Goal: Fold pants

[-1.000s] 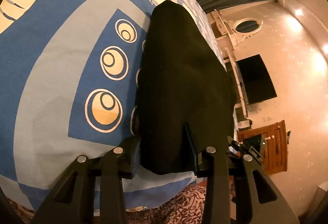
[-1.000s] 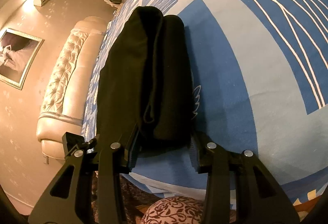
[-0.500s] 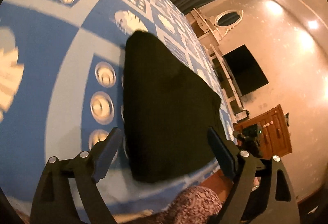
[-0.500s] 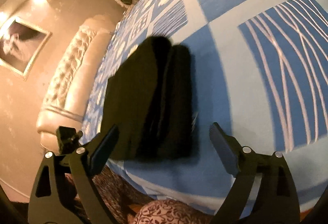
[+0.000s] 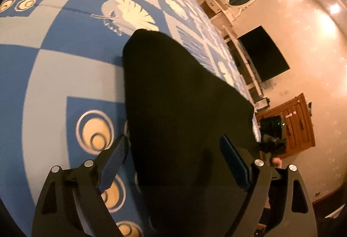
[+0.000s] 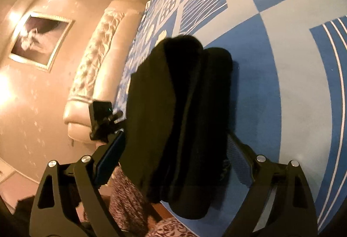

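My left gripper's (image 5: 173,163) fingers stand spread around the folded black cloth pants (image 5: 180,111) without pinching; my right gripper's (image 6: 175,159) are easing inward, gripping nothing. The bundle overhangs the near edge of the blue patterned bed (image 6: 292,76), so I judge a snagged finger could drag it off.

Blue patterned bedspread (image 5: 65,67), perhaps tufted headboard (image 6: 97,59).

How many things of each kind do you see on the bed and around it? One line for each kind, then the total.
Black folded pants: 1
Blue patterned bedspread: 1
Handheld tools, left tool and right tool: 2
Padded headboard: 1
Framed picture: 1
Wall television: 1
Wooden cabinet: 1
Total: 8
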Tool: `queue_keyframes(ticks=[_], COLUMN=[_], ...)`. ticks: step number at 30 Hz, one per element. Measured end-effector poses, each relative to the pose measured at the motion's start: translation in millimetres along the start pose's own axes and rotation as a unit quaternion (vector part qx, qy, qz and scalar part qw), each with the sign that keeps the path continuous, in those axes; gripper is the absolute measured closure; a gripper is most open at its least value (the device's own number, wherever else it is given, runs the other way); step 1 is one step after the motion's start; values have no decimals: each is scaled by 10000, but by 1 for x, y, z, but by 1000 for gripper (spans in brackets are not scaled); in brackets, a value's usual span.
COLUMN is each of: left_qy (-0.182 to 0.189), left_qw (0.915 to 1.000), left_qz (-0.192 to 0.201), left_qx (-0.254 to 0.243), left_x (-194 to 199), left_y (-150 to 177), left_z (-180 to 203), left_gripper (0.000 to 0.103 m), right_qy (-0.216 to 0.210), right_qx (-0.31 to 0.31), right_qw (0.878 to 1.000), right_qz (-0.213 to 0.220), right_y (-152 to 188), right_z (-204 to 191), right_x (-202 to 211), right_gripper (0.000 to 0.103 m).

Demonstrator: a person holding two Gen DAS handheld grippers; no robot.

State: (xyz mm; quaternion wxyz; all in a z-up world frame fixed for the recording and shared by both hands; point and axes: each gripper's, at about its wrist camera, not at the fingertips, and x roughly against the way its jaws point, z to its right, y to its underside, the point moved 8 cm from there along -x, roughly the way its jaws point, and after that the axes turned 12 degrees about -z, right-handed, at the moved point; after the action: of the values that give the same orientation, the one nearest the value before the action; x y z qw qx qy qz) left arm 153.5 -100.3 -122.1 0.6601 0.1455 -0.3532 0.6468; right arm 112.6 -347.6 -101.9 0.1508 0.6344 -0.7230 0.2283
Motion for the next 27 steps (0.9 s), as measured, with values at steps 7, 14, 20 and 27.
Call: queue_keyframes(ticks=[7, 14, 20, 27], left_qy=[-340, -372, -60, 77], left_qw=[9992, 9992, 9999, 9997], left_qz=[-29, -8, 67, 46], left_qx=[-187, -169, -61, -247], left_x=[-9, -10, -3, 0], left_y=[-4, -2, -3, -12], left_z=[-6, -8, -7, 1], left_gripper=[55, 66, 42, 24], right_qy=[92, 160, -292, -444], right_qx=[-118, -16, -149, -255], right_qw=[9999, 9998, 9992, 9977], right_qz=[-34, 89, 227, 452], right_y=[6, 11, 10, -10], right_z=[15, 9, 11, 9], right_x=[-3, -2, 3, 15], right_gripper=[66, 71, 55, 35])
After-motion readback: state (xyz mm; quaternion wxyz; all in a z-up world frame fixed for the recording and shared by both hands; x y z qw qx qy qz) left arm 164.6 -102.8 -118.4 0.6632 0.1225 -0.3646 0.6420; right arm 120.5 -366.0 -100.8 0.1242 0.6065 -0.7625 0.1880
